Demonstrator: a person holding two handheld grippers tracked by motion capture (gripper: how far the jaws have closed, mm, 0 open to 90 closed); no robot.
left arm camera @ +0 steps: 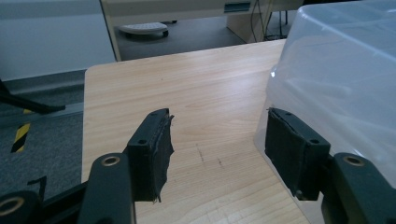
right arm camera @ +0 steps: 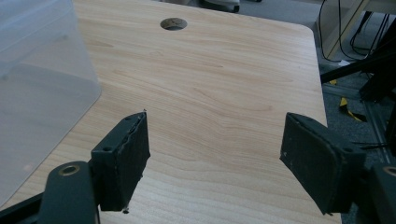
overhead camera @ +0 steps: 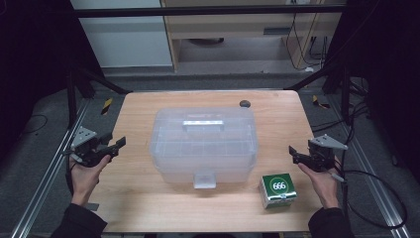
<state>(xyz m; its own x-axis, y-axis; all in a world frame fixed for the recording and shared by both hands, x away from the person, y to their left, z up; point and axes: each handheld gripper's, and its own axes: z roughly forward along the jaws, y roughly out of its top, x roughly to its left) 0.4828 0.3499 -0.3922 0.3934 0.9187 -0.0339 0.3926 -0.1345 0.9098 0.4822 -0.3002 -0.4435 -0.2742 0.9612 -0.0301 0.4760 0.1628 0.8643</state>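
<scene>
Tongs, left (overhead camera: 115, 145): I have them gaping wide and empty at the left edge of the counter (overhead camera: 143, 198), pointing in toward the big clear box (overhead camera: 204, 144).
Tongs, right (overhead camera: 295, 153): spread wide too, nothing between them, held at the right edge and aimed inward at the same box.
Left gripper view: my two black pads (left arm camera: 152, 151) frame bare wood, with the box wall (left arm camera: 336, 79) just beside the far pad; I cannot tell whether they touch.
Right gripper view: bare wood between the pads (right arm camera: 125, 158), the box corner (right arm camera: 42, 79) off to one side and a round cable hole (right arm camera: 173, 24) farther up the counter.
Box: sits mid-counter, lid down, handle (overhead camera: 203, 124) lying flat on top, front latch (overhead camera: 204, 179) facing me and, as far as I can judge, closed.
Small carton: a green and white pack (overhead camera: 278, 190) stands near the box's front right corner, apart from it and untouched.
Progress: I judge nothing is done yet; box shut, carton outside it, both tongs free.
What is left: everything, as I read it, starting with the latch and lid.
Hands: left hand (overhead camera: 85, 173) and right hand (overhead camera: 319, 179) come in low from my side, wrists roughly level, set about evenly on either side of the box.
</scene>
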